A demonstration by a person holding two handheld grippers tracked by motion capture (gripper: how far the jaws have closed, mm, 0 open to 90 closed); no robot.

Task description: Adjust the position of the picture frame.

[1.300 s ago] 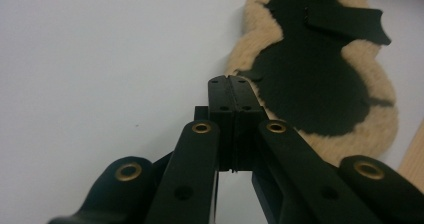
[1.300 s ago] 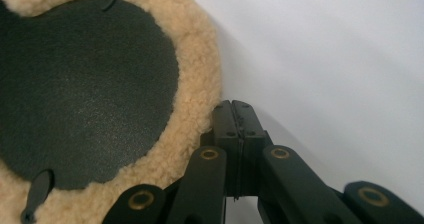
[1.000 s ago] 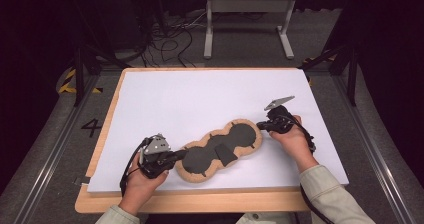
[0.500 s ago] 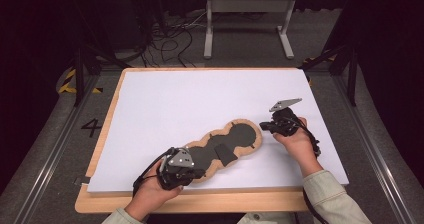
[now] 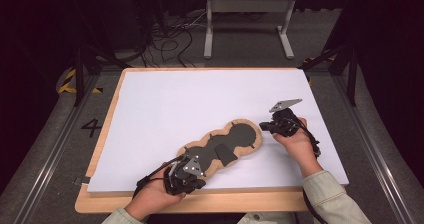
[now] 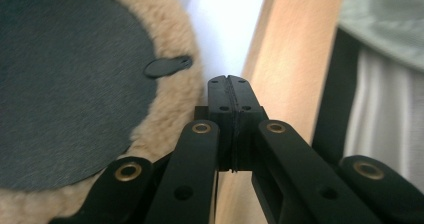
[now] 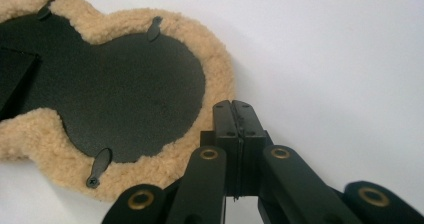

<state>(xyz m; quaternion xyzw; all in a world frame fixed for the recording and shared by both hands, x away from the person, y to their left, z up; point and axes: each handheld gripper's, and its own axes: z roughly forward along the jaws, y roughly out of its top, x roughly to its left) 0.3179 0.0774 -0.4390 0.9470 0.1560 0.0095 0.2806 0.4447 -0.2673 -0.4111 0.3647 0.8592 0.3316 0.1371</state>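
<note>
A fleece-edged frame (image 5: 220, 146) lies face-down on the white sheet (image 5: 190, 104); the left gripper (image 5: 184, 176), jaws pressed together, sits at its seven o'clock end, the right gripper (image 5: 265, 126), likewise closed and empty, at two o'clock.

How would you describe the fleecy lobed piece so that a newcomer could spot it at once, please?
On the white sheet covering the wooden table, look near the front edge. The three-lobed backing board lies there diagonally, its dark face rimmed with tan fleece and small black turn clips.
</note>
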